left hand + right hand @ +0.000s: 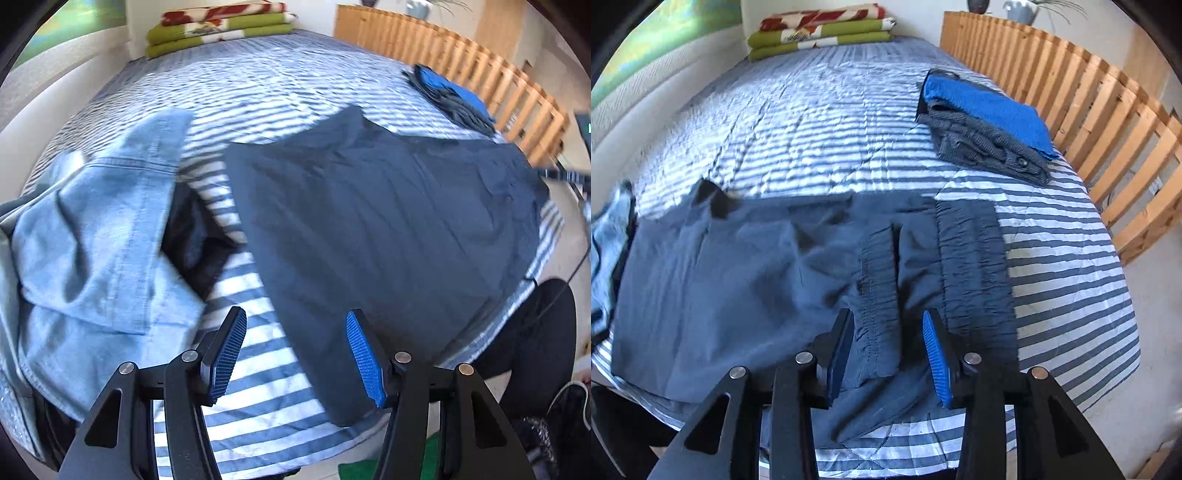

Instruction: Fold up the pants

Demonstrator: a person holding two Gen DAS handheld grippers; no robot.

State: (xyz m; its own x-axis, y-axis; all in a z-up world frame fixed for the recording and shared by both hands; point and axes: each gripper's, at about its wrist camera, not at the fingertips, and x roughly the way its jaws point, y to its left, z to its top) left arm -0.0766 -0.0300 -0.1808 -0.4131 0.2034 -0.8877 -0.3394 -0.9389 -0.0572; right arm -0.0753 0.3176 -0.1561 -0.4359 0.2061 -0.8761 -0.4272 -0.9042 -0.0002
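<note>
Dark blue pants lie spread flat on the striped bedcover, near the bed's front edge. In the right wrist view the pants show a gathered elastic waistband at their right end, with a folded strip of it running toward me. My right gripper hovers over that strip with its pads apart and not pressing on it. Over the bare stripes just left of the pants' near corner, my left gripper stands open and holds nothing.
A light blue denim garment is heaped left of the pants over something black. A folded blue and grey pile sits at the back right by a wooden slatted rail. Folded green blankets lie at the head. A person's black-clad leg stands beside the bed.
</note>
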